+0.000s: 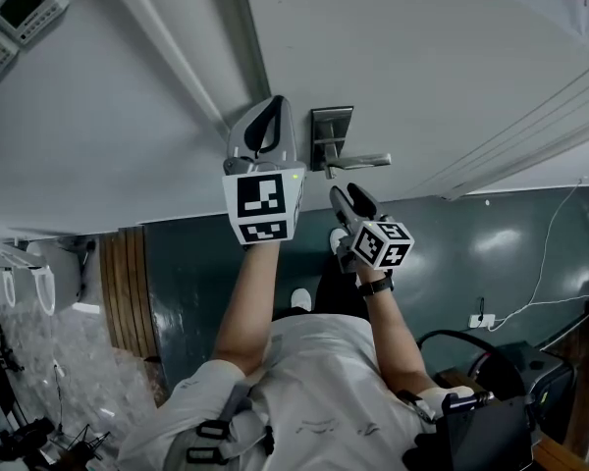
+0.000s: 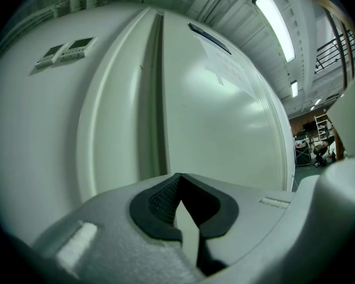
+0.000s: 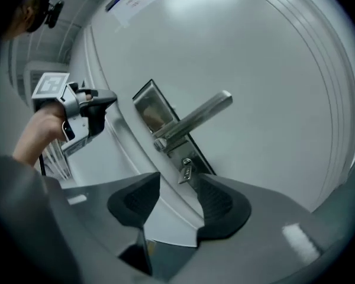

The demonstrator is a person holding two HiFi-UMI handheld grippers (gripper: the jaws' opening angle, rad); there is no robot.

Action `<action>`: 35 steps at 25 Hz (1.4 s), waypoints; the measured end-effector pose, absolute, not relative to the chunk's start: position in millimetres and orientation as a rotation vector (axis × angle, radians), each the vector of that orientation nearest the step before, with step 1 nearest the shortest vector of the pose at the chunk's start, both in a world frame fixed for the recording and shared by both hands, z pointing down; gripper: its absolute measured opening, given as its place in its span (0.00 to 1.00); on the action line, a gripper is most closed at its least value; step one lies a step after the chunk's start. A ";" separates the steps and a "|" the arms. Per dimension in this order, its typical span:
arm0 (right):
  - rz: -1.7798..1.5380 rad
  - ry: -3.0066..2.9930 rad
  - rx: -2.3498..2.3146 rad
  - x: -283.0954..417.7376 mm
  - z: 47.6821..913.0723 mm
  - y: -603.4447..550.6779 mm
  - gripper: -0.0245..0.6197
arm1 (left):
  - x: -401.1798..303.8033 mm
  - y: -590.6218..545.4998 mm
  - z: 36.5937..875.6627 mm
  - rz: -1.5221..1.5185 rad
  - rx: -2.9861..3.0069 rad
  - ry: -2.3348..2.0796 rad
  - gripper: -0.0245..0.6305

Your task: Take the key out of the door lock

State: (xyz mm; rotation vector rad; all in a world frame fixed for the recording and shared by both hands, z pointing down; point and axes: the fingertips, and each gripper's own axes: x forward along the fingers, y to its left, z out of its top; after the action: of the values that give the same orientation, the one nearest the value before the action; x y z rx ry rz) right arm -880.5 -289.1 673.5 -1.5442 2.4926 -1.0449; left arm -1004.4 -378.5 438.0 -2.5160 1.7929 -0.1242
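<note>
A small metal key sticks out of the lock, just under the silver lever handle on the dark lock plate of the white door. My right gripper is open. Its black pads stand either side of the key's near end without pressing on it, and the key lies closer to the right pad. In the head view my right gripper is below the lever handle and hides the key. My left gripper is held up beside the lock plate, shut and empty, facing the door frame.
Two wall control panels sit far from the lock. The door frame runs beside the plate. A white cable and socket are on the dark wall. The person's arms and torso fill the lower middle of the head view.
</note>
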 end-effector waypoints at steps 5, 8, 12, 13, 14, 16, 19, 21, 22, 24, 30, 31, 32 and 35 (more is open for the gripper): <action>-1.287 2.111 -1.312 -887.7 684.4 -312.1 0.39 | -1004.9 -380.6 437.4 -0.138 -2.520 1.787 0.04; -1.352 1.999 -1.243 -894.3 689.7 -321.0 0.37 | -1005.4 -380.4 437.9 -0.131 -2.533 1.791 0.04; -1.430 1.835 -1.152 -894.0 697.0 -330.2 0.34 | -1002.3 -378.6 437.8 -0.126 -2.551 1.796 0.04; -1.440 1.798 -1.137 -893.5 698.9 -333.8 0.33 | -1002.1 -378.7 438.1 -0.122 -2.557 1.796 0.04; -1.446 1.771 -1.126 -893.8 700.6 -338.0 0.32 | -1002.9 -379.3 438.3 -0.117 -2.563 1.796 0.04; -1.459 1.734 -1.109 -895.1 703.9 -345.2 0.29 | -1004.7 -380.6 438.4 -0.112 -2.574 1.797 0.04; -1.479 1.664 -1.077 -891.5 708.8 -350.0 0.24 | -1002.1 -379.2 437.9 -0.112 -2.573 1.804 0.04; -1.482 1.629 -1.048 -891.9 710.5 -352.7 0.18 | -1001.5 -378.7 437.6 -0.098 -2.571 1.812 0.04; -1.481 1.619 -1.030 -894.1 710.0 -354.1 0.17 | -1002.6 -379.2 437.4 -0.089 -2.573 1.818 0.04; -1.474 1.604 -0.999 -897.4 707.3 -354.5 0.11 | -1004.6 -379.8 437.6 -0.082 -2.571 1.829 0.04; -1.483 1.529 -0.954 -896.5 706.8 -352.5 0.08 | -1003.7 -379.5 439.2 -0.111 -2.556 1.838 0.04; -1.484 1.526 -0.956 -896.0 706.0 -349.3 0.08 | -1002.9 -379.9 439.5 -0.119 -2.553 1.834 0.04; -1.485 1.526 -0.961 -895.4 706.0 -342.7 0.08 | -1002.3 -380.2 439.8 -0.128 -2.550 1.831 0.04; -1.511 1.492 -0.967 -894.8 718.0 -304.7 0.08 | -1004.2 -380.1 439.8 -0.154 -2.529 1.828 0.04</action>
State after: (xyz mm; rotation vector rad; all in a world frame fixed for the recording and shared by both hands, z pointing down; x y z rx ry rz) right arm -894.8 -304.7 718.0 -0.9666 1.4921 -1.5109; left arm -1004.2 -380.1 439.8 -2.5285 1.8283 -0.1538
